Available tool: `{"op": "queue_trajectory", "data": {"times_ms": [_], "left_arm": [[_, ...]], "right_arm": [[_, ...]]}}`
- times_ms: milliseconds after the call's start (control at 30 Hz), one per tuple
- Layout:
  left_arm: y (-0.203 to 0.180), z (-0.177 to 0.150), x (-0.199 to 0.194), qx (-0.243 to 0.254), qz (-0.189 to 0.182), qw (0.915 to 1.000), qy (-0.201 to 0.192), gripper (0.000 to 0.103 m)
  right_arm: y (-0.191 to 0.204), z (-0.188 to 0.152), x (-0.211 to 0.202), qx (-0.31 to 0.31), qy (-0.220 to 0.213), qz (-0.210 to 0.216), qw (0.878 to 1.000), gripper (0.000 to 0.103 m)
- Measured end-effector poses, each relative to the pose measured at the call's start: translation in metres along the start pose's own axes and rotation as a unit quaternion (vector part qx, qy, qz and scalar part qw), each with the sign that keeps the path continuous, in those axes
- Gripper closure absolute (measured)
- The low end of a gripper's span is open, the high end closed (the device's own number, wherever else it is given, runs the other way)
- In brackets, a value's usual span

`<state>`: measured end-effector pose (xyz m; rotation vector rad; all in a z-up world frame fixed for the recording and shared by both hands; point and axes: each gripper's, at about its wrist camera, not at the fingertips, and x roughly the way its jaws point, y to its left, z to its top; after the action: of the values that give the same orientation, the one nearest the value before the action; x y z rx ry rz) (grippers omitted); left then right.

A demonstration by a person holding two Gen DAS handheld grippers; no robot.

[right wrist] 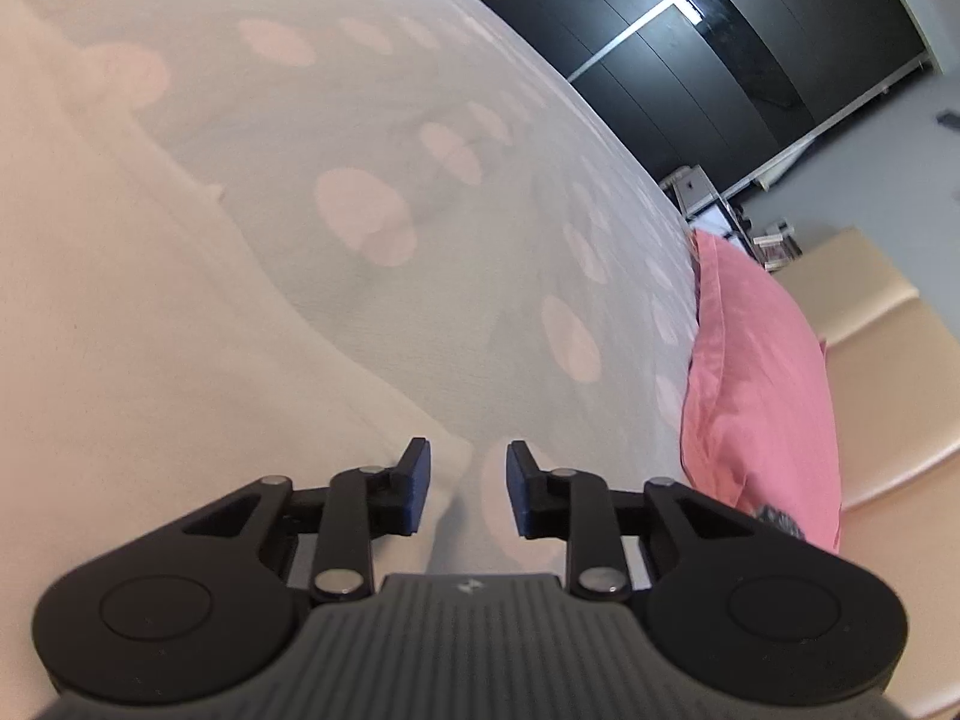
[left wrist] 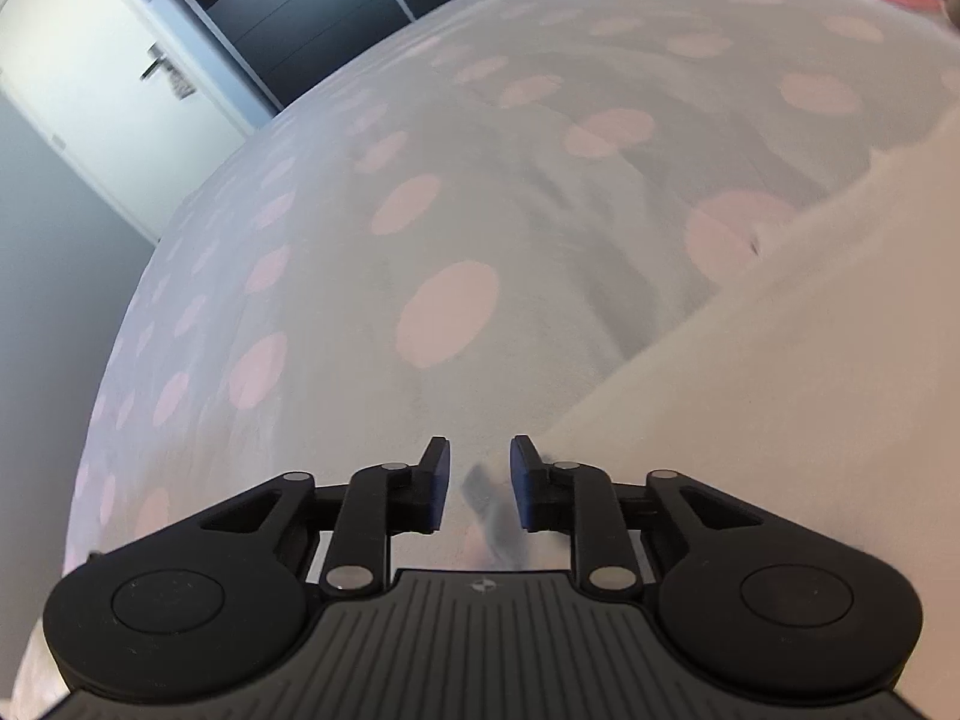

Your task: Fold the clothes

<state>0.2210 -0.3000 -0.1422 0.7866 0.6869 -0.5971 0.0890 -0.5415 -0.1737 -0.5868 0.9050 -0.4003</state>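
A cream garment (left wrist: 798, 372) lies spread on a bed whose cover (left wrist: 456, 192) is pale grey with pink dots. Both grippers sit low over its near edge, one at each side, which reads to me as a pairing meant to take two corners of the same piece at once.

The left gripper (left wrist: 479, 483) has its fingers parted, with nothing pinched; the garment's edge runs off from just beside the right-hand fingertip and away to the right of the fingers. A small dark blurred thing shows in the gap between them, and I cannot tell what it is.

The right gripper (right wrist: 461, 489) is likewise spread and holding nothing. Here the cloth lies under and to the left of the left-hand fingertip, its corner ending just ahead of the gap, while the dotted cover fills the space ahead.

Whether the garment is flat for a fold to come or already laid over on itself, I cannot say; it looks smooth, with one small notch along its far edge.

A pink pillow (right wrist: 762, 384) rests well to the right of the right fingers. No brand, label or legible writing shows anywhere; only a small emblem on each gripper body.
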Motion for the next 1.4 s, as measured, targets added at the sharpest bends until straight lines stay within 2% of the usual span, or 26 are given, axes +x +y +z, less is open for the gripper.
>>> {"op": "queue_trajectory", "data": {"times_ms": [133, 233, 400, 500, 600, 733, 833, 900, 1033, 1200, 1233, 1267, 1400], "left_arm": [[0.021, -0.008, -0.035, -0.039, -0.006, 0.9992, -0.010, 0.072], [0.032, -0.019, -0.067, -0.069, -0.034, 0.9969, -0.013, 0.067], [0.031, -0.053, -0.113, -0.105, -0.067, 0.9922, -0.011, 0.058], [0.027, -0.074, -0.129, -0.122, -0.084, 0.9890, 0.001, 0.058], [0.019, -0.098, -0.140, -0.155, -0.097, 0.9830, 0.016, 0.057], [0.018, -0.125, -0.142, -0.244, -0.109, 0.9629, 0.037, 0.054], [0.016, -0.142, -0.138, -0.293, -0.105, 0.9488, 0.053, 0.053], [0.012, -0.150, -0.136, -0.302, -0.107, 0.9455, 0.057, 0.053], [0.006, -0.156, -0.126, -0.297, -0.110, 0.9460, 0.066, 0.053], [0.003, -0.162, -0.110, -0.325, -0.129, 0.9335, 0.078, 0.053], [0.002, -0.162, -0.107, -0.329, -0.133, 0.9314, 0.080, 0.051], [0.001, -0.163, -0.106, -0.327, -0.132, 0.9327, 0.077, 0.050], [-0.006, -0.160, -0.104, -0.316, -0.126, 0.9377, 0.071, 0.045]], "right_arm": [[-0.027, -0.009, -0.022, 0.062, 0.013, 0.025, 0.998, 0.071], [-0.045, -0.020, -0.044, 0.109, 0.025, 0.054, 0.992, 0.069], [-0.050, -0.060, -0.098, 0.175, 0.048, 0.112, 0.977, 0.067], [-0.050, -0.082, -0.114, 0.221, 0.064, 0.131, 0.964, 0.064], [-0.049, -0.103, -0.129, 0.266, 0.080, 0.148, 0.949, 0.063], [-0.048, -0.132, -0.150, 0.326, 0.101, 0.171, 0.924, 0.055], [-0.049, -0.148, -0.145, 0.388, 0.120, 0.185, 0.895, 0.053], [-0.048, -0.158, -0.141, 0.425, 0.128, 0.194, 0.875, 0.053], [-0.048, -0.168, -0.131, 0.460, 0.139, 0.199, 0.854, 0.053], [-0.045, -0.179, -0.112, 0.495, 0.155, 0.214, 0.828, 0.053], [-0.043, -0.180, -0.109, 0.499, 0.158, 0.217, 0.824, 0.052], [-0.042, -0.181, -0.106, 0.502, 0.157, 0.218, 0.822, 0.052], [-0.035, -0.176, -0.099, 0.485, 0.151, 0.213, 0.834, 0.052]]}}
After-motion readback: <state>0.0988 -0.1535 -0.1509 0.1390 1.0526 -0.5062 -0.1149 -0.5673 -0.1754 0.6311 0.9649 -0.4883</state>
